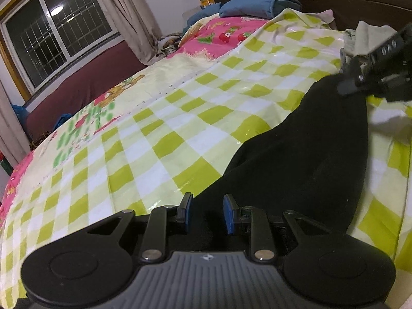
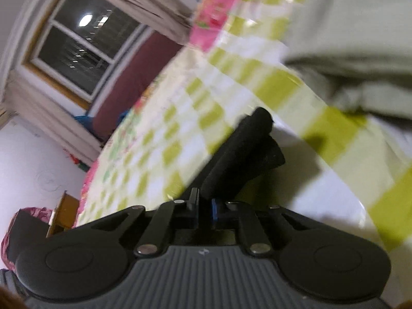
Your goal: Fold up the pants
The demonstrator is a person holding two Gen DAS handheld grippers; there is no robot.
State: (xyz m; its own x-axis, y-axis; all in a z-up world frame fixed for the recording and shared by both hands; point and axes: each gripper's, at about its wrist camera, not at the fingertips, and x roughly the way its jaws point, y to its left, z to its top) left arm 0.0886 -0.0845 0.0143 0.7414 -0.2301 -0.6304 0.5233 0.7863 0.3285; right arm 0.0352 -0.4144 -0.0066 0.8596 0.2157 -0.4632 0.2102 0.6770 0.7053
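- So, starting at the left gripper (image 1: 208, 212): its two blue-padded fingers (image 1: 230, 215) stand a little apart, with black fabric running between and under them. Whether the pads actually press on the cloth I can't tell from this angle.
- That fabric is the black pants (image 1: 296, 154), spread in a long dark band across the bed, running from the left gripper up toward the far right of the left wrist view.
- At that far end the right gripper (image 1: 360, 77) shows as a blurred black mechanism sitting right on the upper tip of the pants.
- From the right wrist view, the right gripper (image 2: 204, 206) has its fingers pulled nearly together, pinching a bunched end of the pants (image 2: 244, 152). The cloth sticks out beyond the fingertips as a rumpled black roll, tilted up and to the right.
- Under everything is a bedspread (image 1: 159, 134) in lime-green, white and pale yellow checks, with a shiny surface that catches the light.
- Farther up the bed there's a pink cartoon-print cover (image 1: 221, 36) and a blue pillow (image 1: 257, 6) near the headboard.
- A pale grey-green garment (image 2: 360, 38) lies crumpled on the bedspread just beyond the right gripper, close to the pants' end but apart from it.
- Off to the left, a dark window (image 1: 56, 41) with a beige curtain (image 1: 123, 13) beside it and a ceiling light reflected in the glass.
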